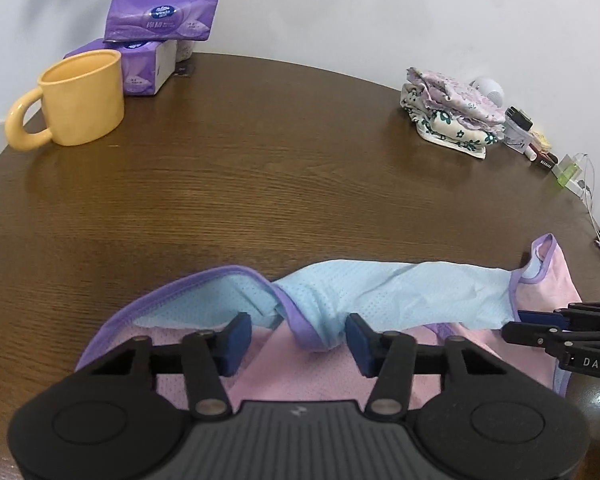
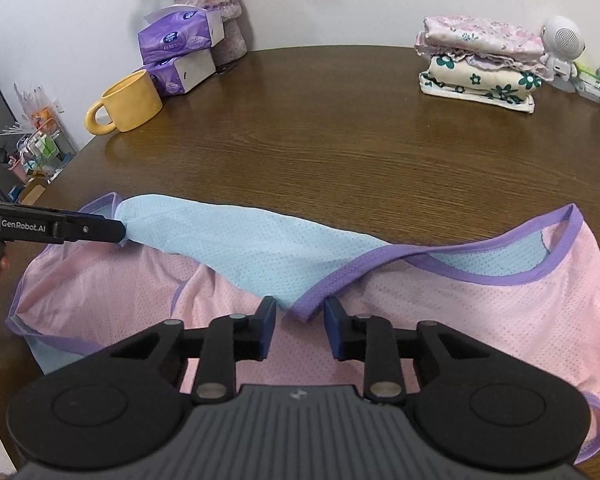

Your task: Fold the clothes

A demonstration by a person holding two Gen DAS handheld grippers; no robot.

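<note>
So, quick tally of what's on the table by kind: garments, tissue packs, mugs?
Garment being folded: 1, the pink and blue mesh top
Folded garments in the stack: at least 2, exact number unclear
Purple tissue packs: 2, one on top of the other
Yellow mug: 1
Total: at least 6

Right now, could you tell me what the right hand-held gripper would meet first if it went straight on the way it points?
Most likely the purple-trimmed fold of the pink and blue garment, lying just ahead between the right hand-held gripper fingers, then the wooden table beneath; depth is uncertain.
</note>
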